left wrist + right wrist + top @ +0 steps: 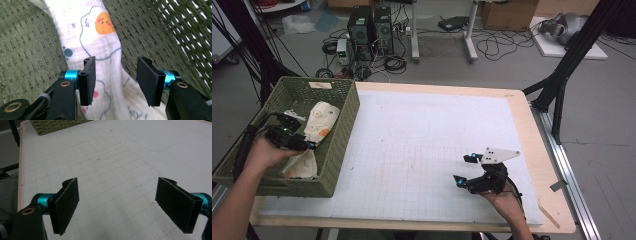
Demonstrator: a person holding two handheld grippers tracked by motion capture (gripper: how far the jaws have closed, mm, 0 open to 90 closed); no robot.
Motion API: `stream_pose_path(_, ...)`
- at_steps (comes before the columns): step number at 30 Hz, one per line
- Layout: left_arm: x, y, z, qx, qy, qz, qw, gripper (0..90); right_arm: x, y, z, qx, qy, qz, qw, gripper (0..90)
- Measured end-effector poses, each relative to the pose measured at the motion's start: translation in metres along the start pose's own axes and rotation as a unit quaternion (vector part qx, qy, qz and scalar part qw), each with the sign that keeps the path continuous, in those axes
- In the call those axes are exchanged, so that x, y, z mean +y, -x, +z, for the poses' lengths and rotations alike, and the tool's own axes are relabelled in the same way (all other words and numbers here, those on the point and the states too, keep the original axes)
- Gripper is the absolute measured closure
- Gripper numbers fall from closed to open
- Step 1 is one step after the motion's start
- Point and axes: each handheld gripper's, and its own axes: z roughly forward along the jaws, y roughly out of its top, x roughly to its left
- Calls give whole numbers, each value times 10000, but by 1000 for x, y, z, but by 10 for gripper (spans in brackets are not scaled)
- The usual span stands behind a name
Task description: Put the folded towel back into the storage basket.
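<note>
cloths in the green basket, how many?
2. One printed cloth lies toward the far side of the basket, beside the left hand-held gripper; another cloth lies nearer the person. More may be hidden underneath.

Both grippers' jaws apart: L (116,80), R (125,206).

Left gripper (116,81): black jaws, flat dark pads (91,80), blue collars, brass screws. Right gripper (468,170) matches, blue lit at the tips, grey three-cornered plate (498,154) on top, black cable (516,192) trailing. Forearms bare.
</note>
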Motion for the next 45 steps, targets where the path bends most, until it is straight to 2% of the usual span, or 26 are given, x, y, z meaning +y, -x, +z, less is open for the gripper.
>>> stream_pose_path(6,-14,-5,-18,-30,134,176,9998,529,-1,1,-1,12,-3,10,10000,183)
stream_pose_path(9,-22,-12,-25,-1,73,151,9999,592,-1,1,0,10,-17,14,10000,183)
stream_pose_path(12,-24,-14,-25,-136,-6,134,9998,717,-1,1,0,-5,-19,-4,10000,183)
stream_pose_path(13,-22,-13,-23,-206,-115,199,9995,750,0,1,1,-5,-23,-3,10000,183)
stream_pose_path(15,-20,-9,-14,-167,-391,362,9984,788,-1,1,0,-12,-35,18,10000,183)
stream_pose_path(18,-21,-5,1,-526,-682,547,9948,839,-1,3,-1,-21,27,37,10000,183)
stream_pose_path(20,-23,-2,11,-726,-775,649,9922,839,-1,5,-2,-36,49,60,10000,183)
stream_pose_path(22,-22,-1,17,-726,-885,821,9900,839,-2,6,-2,-46,32,97,9999,183)
stream_pose_path(24,-22,-2,17,-742,-744,906,9903,810,-2,7,0,-32,2,82,10000,183)
stream_pose_path(26,-20,-4,18,-809,-608,870,9911,772,-2,8,2,-21,-15,90,10000,183)
stream_pose_path(28,-20,-3,23,-804,-665,944,9901,712,-2,8,3,-29,-4,101,9999,183)
stream_pose_path(29,-22,-1,27,-810,-722,1014,9889,704,-2,9,4,-24,-6,100,9999,183)
stream_pose_path(32,-21,-1,26,-780,-732,1099,9882,704,-2,9,4,-25,-7,120,9999,183)
stream_pose_path(33,-20,-1,24,-743,-673,1134,9885,717,-2,10,4,-39,20,119,9999,183)
stream_pose_path(35,-18,-4,18,-659,-402,1052,9914,744,-2,11,3,-40,62,135,9999,183)
stream_pose_path(37,-14,-6,12,-662,-75,1024,9925,776,-2,11,2,-42,80,174,9998,183)
stream_pose_path(39,-7,-7,6,-637,92,919,9937,801,-2,11,2,-42,53,168,9998,183)
stream_pose_path(42,8,-7,-3,-644,505,883,9927,801,-2,10,2,-43,52,154,9999,183)
stream_pose_path(45,24,-8,-7,-506,832,831,9918,800,-2,10,0,-78,88,154,9998,183)
